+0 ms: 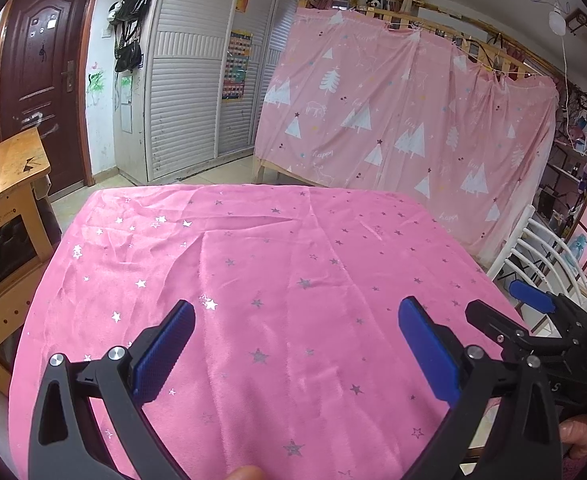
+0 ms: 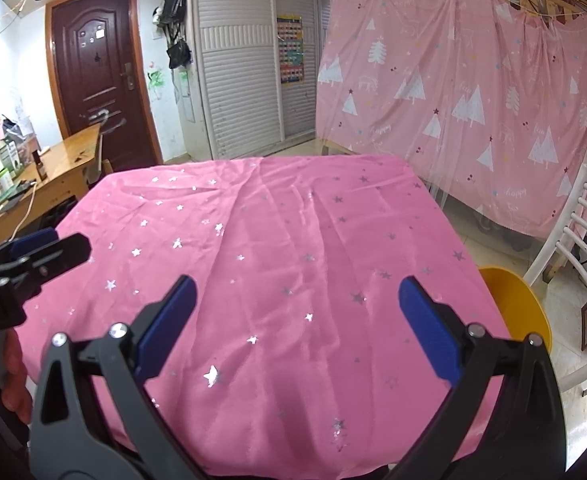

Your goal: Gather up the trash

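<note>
Glossy pink star-print tablecloth [image 1: 277, 280] lies creased under both gaping grippers.

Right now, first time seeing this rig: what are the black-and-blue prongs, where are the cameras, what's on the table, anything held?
No robot here: a person holds a two-finger gripper in each hand. Each picture comes from a fisheye camera on one gripper, looking along its fingers. The left gripper and right gripper are both open and hold nothing. Each also shows at the edge of the other's view. Below them is a table under a pink star-print cloth, with no trash visible on it. A yellow bin sits beside the table on the right, next to a white chair.
</note>
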`<state>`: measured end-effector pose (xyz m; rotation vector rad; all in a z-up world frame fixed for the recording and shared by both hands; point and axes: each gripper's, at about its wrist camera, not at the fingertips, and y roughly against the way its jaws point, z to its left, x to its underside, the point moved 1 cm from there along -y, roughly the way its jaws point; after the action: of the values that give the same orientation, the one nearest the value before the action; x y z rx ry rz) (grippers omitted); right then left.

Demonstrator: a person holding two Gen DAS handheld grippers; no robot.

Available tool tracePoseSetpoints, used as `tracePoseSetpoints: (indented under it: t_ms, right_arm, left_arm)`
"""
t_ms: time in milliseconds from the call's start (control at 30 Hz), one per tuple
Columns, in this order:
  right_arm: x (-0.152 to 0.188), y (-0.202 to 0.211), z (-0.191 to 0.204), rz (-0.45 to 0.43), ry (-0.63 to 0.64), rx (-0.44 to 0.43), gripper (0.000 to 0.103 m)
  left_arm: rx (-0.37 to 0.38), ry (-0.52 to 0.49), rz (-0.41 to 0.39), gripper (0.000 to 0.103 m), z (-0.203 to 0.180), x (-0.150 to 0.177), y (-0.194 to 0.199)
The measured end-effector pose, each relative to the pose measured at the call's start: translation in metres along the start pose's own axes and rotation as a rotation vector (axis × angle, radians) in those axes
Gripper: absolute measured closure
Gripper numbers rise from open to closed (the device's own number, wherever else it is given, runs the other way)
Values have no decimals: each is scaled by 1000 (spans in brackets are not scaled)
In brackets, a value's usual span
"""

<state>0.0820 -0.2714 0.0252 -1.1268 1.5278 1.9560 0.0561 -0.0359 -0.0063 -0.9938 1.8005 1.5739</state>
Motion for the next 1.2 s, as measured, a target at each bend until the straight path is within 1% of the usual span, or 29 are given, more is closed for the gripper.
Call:
tracePoseSetpoints:
  t_ms: [167,1200]
  right_arm:
    - [0,0,0,1,1,1,6]
    - [1,0,1,1,11,-3,6]
  left_arm:
    - [12,7,4,8,1,0,0]
    - [7,3,14,8,3,4,-4]
